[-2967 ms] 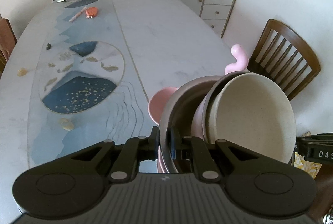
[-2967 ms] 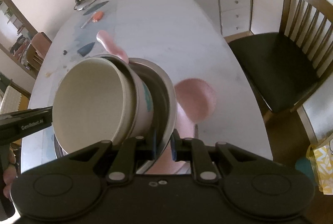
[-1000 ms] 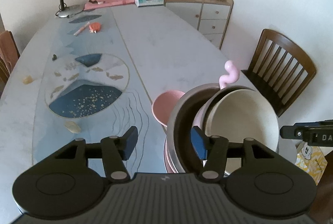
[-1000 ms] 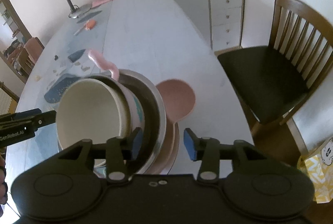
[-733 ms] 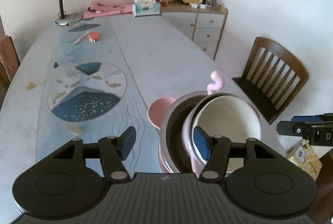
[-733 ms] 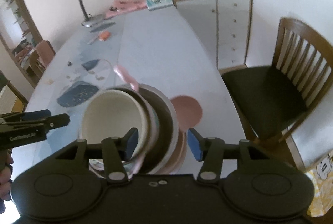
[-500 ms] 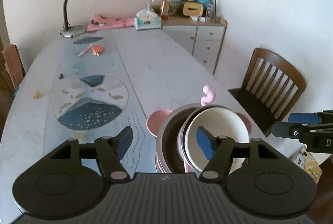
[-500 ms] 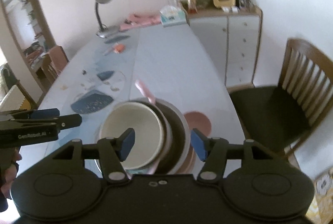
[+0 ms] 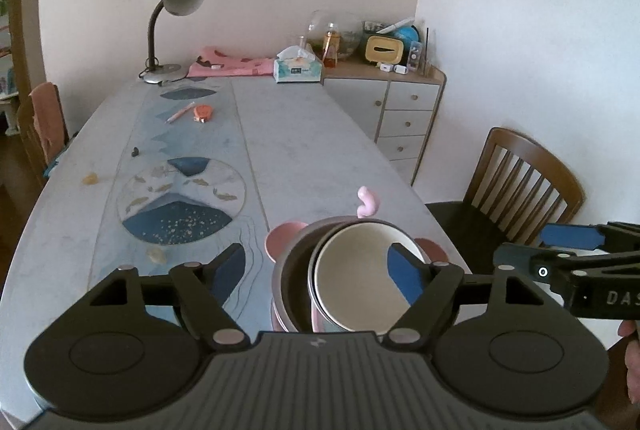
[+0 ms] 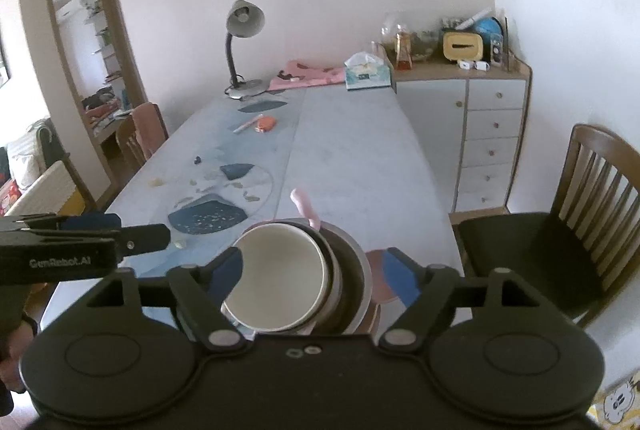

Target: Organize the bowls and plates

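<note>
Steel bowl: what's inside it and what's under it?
Inside the steel bowl sits a cream bowl, tilted, empty. Under it, pink plate edges show; their count is hidden. Both grippers are open.

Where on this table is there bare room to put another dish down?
The plain grey half, between the tissue box and the stacked bowls, is bare. Around the stack, and near the pen, it is crowded.

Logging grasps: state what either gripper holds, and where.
Nothing. Left gripper and right gripper are open, above the stacked bowls.
</note>
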### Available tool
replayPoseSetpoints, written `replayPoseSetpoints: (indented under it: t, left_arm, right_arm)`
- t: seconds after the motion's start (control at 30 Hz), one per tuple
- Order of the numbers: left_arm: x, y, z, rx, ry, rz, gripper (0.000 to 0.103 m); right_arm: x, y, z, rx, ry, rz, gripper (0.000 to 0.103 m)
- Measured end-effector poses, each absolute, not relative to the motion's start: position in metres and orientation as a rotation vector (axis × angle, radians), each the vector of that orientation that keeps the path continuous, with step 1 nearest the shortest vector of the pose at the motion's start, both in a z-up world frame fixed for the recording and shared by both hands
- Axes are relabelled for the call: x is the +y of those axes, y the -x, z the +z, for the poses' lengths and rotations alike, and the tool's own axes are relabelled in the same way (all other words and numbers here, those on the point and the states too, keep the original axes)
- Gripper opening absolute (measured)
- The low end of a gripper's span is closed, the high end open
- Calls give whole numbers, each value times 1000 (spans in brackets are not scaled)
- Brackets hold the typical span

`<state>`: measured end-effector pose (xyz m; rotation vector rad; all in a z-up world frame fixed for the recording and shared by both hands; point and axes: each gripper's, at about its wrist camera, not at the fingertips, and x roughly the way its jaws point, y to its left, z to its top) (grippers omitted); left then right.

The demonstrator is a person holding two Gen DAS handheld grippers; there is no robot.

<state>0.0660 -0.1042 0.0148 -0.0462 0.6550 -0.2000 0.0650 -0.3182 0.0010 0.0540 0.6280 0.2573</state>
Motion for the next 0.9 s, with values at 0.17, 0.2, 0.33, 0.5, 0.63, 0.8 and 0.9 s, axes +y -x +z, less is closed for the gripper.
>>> replayPoseSetpoints:
  t: [0.17, 0.2, 0.33, 0.5, 0.63, 0.8, 0.9]
  left_arm:
    - [-115, -51, 15, 665, 47, -148, 79]
    - [-117, -48, 15, 664, 51, -144, 79]
    - [-123, -34, 17, 650, 61, -136, 92]
    - [-130, -18, 19, 623, 90, -124, 103]
    - [-134, -10, 21, 621, 96, -115, 103]
    - [-141, -2, 23, 625, 93, -76, 103]
    - [-144, 3, 24, 628, 83, -63, 103]
  right_arm:
    - [-323, -52, 8, 592, -33, 284, 94]
    - [-324, -49, 9, 586, -31, 286, 97]
    - [-328, -41, 10, 573, -26, 295, 102]
    - [-335, -34, 11, 572, -33, 302, 103]
    - [-338, -32, 10, 584, -44, 299, 103]
    - [-341, -25, 6, 599, -48, 296, 103]
    - [-341, -22, 5, 599, -50, 299, 103]
